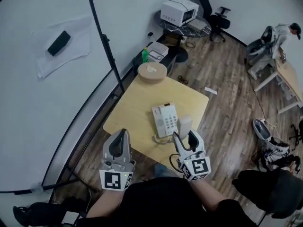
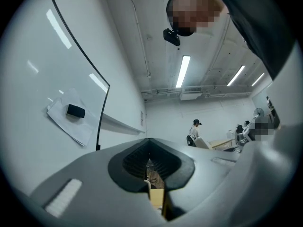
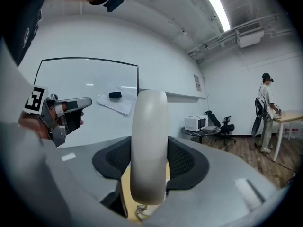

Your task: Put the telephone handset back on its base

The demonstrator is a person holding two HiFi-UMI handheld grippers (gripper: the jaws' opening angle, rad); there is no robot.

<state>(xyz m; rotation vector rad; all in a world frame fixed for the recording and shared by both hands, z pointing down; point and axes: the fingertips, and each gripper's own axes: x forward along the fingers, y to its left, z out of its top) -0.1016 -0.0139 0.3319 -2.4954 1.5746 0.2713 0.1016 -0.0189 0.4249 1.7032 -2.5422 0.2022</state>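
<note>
Head view: the cream plastic telephone handset [image 1: 184, 126] is held by the right gripper [image 1: 185, 137], just right of its white push-button base [image 1: 164, 120] on the pale wooden bench [image 1: 135, 103]. Seating it remains.
Left gripper view: the left gripper [image 2: 150, 169] has its jaws pressed together, empty.
Right gripper view: only here is the grip plain, the jaws pinching the upright handset [image 3: 148, 145].

Ahead of my jaws and below them I see a pale wooden table [image 1: 137, 103]. At its far edge sits a round wooden box [image 1: 152, 72], with a green bottle [image 1: 145, 55] just past it. Far ahead stand a white microwave [image 1: 179, 12] and a black office chair [image 1: 215, 18]. Left of the jaws runs a whiteboard [image 1: 28, 117] with a black eraser [image 1: 59, 43] on a paper sheet [image 1: 75, 53]. Far off to the right, a person [image 1: 279, 34] stands at a desk [image 1: 286, 74].
</note>
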